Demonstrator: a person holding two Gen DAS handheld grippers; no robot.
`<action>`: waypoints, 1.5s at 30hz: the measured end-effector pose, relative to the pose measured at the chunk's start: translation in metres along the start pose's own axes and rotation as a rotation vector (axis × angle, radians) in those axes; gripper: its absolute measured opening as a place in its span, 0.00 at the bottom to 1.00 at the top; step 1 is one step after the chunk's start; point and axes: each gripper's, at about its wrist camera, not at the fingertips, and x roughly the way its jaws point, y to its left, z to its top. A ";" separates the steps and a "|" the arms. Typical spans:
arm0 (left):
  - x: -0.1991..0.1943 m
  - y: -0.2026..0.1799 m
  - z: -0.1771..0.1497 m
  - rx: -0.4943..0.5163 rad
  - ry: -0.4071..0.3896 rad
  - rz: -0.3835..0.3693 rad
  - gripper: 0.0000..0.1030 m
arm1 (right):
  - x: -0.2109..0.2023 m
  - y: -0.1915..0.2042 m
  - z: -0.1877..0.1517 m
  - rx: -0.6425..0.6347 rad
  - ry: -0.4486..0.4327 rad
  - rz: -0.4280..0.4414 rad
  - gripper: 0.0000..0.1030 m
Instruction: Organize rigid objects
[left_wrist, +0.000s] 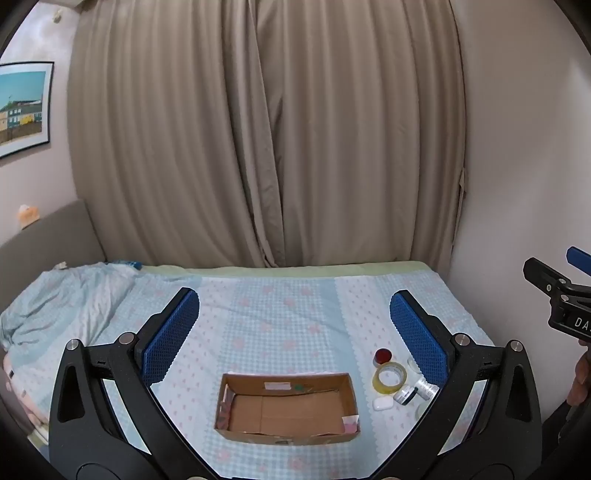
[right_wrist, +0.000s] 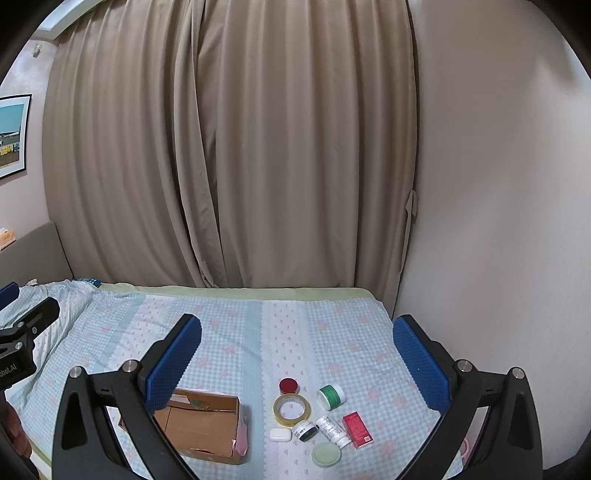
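Both grippers, left (left_wrist: 294, 325) and right (right_wrist: 297, 350), jaws wide apart, nothing held. Small items (right_wrist: 317, 421) crowd lower centre; I risk nudging neighbours beside the cardboard box (right_wrist: 207, 428).

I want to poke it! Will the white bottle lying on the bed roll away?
Probably a little. The white bottle lies on its side and looks round, so a sideways push could roll it. The soft bed and the red box close beside it would likely stop it soon.

Left gripper (left_wrist: 294, 325) jaws wide, empty. Open brown cardboard box (left_wrist: 287, 408) below between fingers. By right finger: yellowish tape roll (left_wrist: 389, 376), dark red round lid (left_wrist: 382, 356), possibly more jars, partly hidden.
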 end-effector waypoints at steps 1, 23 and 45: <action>-0.001 0.000 0.000 0.000 0.000 -0.001 1.00 | 0.000 0.000 0.000 0.000 0.000 0.000 1.00; -0.003 0.002 0.005 0.016 -0.006 -0.019 1.00 | 0.000 0.000 0.003 0.001 0.002 0.005 1.00; -0.002 0.004 0.000 0.001 -0.014 -0.022 1.00 | 0.000 0.001 0.003 0.016 0.000 0.016 1.00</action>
